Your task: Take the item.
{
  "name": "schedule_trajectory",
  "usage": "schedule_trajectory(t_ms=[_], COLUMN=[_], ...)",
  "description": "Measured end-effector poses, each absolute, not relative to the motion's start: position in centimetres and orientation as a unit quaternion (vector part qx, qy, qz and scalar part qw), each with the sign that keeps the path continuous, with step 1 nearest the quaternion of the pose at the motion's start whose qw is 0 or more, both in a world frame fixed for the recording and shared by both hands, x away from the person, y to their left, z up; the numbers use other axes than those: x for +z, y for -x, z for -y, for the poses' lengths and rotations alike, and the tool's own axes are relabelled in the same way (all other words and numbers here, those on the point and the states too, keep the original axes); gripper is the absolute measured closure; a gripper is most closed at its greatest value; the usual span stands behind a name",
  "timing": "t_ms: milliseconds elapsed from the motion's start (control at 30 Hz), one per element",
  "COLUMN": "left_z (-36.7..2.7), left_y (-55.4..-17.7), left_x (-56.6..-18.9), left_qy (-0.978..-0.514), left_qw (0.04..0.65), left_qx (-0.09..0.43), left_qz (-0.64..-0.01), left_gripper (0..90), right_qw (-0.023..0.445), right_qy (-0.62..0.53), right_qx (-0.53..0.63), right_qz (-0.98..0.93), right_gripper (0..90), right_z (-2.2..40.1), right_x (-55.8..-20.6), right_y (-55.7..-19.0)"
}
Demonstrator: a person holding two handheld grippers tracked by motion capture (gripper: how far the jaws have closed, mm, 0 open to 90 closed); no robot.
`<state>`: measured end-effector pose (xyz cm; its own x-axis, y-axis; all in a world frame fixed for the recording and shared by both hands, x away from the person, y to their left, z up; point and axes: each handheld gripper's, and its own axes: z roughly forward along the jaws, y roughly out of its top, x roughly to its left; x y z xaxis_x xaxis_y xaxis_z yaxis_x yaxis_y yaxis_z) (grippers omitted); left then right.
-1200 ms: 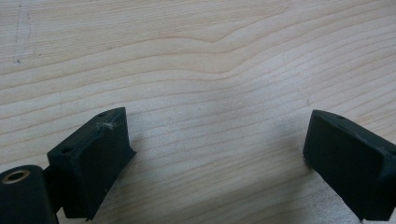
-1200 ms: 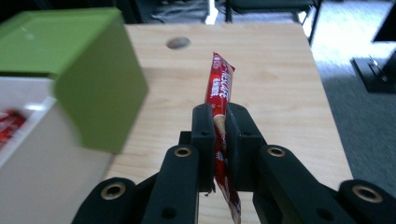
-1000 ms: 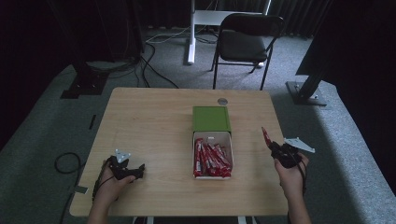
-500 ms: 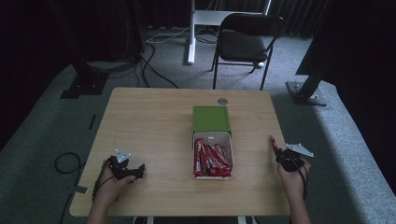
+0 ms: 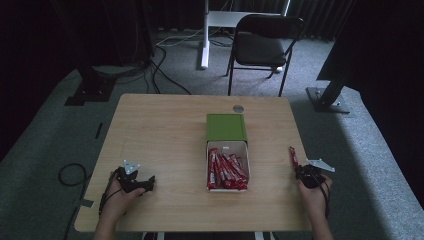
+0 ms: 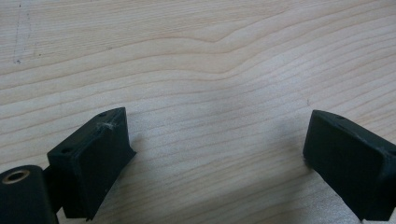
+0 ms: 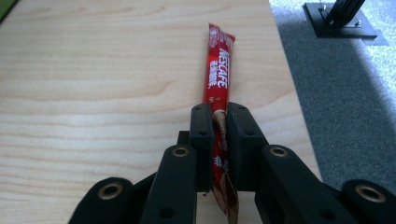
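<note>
- Your right gripper (image 7: 218,140) has its jaws clamped on one red coffee stick (image 7: 218,70), low over the table's (image 5: 165,135) right edge (whether it touches the wood I can't quite tell).
- Your left gripper (image 6: 215,154) rests near-left, jaws wide, empty.
- The white box (image 5: 245,150) at centre holds many sticks; most of the unloading seems left.

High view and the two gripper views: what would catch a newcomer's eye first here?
The red Nescafe stick stands out, clamped between the jaws of the right gripper near the table's right edge. Next comes the white box packed with more red sticks at mid-table, its green lid lying just behind it. The left gripper sits open over bare wood at the near left.
</note>
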<state>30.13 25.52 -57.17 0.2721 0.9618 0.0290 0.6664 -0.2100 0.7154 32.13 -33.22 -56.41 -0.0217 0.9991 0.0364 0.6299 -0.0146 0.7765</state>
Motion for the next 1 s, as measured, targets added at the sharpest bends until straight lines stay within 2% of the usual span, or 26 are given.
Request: schedule_trajectory(t_ms=[167, 367, 533, 1000], left_z=[-25.5, -25.5, -25.5, -25.4], left_y=[-30.1, -30.1, -30.1, -30.1], left_x=[-57.2, -57.2, -57.2, -57.1], left_qy=[-0.738, -0.738, -0.738, -0.751], left_qw=[0.302, 0.302, 0.301, 0.304], left_qx=[0.245, 0.245, 0.245, 0.239], left_qz=[-0.551, -0.551, -0.551, -0.536], left_gripper=[8.2, 8.2, 8.3, 8.3], right_qw=[0.282, 0.261, 0.262, 0.252], right_qy=[-0.635, -0.635, -0.631, -0.618], right_qx=[0.318, 0.328, 0.339, 0.377], right_qz=[-0.645, -0.649, -0.646, -0.642], right_gripper=[78.6, 66.8, 61.9, 30.3], right_z=[33.3, 33.4, 33.6, 34.0], right_x=[-56.7, -56.7, -56.4, -54.5], right_y=[-32.1, -32.0, -31.7, -31.0])
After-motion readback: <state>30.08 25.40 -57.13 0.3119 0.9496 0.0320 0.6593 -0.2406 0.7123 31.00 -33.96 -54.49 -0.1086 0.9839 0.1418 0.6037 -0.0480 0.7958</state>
